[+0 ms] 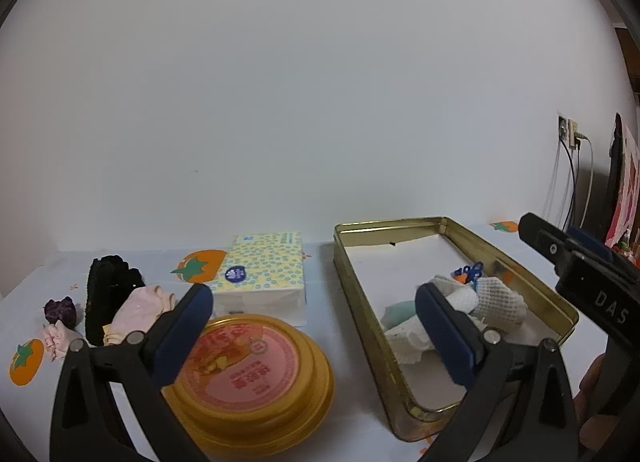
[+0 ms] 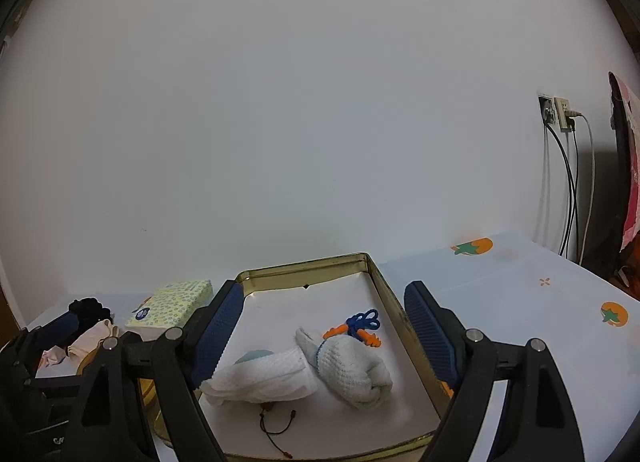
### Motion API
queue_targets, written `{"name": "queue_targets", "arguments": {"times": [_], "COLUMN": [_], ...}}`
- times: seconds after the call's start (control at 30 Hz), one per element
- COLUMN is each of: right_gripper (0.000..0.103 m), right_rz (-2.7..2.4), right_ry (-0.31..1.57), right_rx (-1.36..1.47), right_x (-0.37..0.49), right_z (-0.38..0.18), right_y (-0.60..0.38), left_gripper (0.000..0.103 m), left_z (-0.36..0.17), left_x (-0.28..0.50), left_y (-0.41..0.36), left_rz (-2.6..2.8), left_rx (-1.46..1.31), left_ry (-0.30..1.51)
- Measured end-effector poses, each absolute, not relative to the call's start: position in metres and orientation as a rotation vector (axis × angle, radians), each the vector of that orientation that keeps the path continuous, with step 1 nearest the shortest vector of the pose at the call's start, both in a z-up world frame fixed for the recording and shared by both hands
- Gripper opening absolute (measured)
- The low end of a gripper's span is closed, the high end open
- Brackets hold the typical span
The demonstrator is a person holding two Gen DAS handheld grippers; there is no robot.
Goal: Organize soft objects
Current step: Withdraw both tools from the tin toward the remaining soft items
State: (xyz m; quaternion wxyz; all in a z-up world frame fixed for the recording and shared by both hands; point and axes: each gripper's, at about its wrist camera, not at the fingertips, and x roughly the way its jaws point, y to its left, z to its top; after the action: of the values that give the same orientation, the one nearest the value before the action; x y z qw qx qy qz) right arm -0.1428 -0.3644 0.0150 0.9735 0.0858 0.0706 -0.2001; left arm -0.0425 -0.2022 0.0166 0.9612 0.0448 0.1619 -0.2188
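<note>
A gold rectangular tin was seen open on a table covered in white cloth printed with orange persimmons. Inside the tin, on its white lining, a rolled white knit glove was recorded beside a folded white cloth, the two touching; a pale green item was partly hidden behind the cloth. A blue-and-orange corded piece lay just behind the glove, and a thin dark cord lay near the front wall.

The right gripper was held over the tin, its jaws spread wide, nothing pressed between the pads.

The left gripper was likewise found wide open and empty, above a round gold lid with a pink label.

Left of the tin, a packet of tissues was noted, and beyond it a black fuzzy item, a pink fabric piece and a purple scrunchie, all outside the tin.
</note>
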Motion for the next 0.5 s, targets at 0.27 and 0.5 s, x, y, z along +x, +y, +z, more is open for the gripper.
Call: {"name": "queue_targets", "arguments": {"times": [0.27, 0.5], "right_gripper": [0.084, 0.084], "right_rz": [-0.396, -0.361], "right_ry": [0.145, 0.155], "right_rx": [0.199, 0.214], "right_x": [-0.145, -0.144], "right_z": [0.014, 0.011], "right_y": [-0.361, -0.341], "left_gripper": [0.103, 0.103], "left_z": [0.018, 0.019], "left_x": [-0.042, -0.043], "left_y": [-0.190, -0.170], "left_rz": [-0.442, -0.440], "left_rx": [0.096, 0.103], "left_ry": [0.326, 0.325]}}
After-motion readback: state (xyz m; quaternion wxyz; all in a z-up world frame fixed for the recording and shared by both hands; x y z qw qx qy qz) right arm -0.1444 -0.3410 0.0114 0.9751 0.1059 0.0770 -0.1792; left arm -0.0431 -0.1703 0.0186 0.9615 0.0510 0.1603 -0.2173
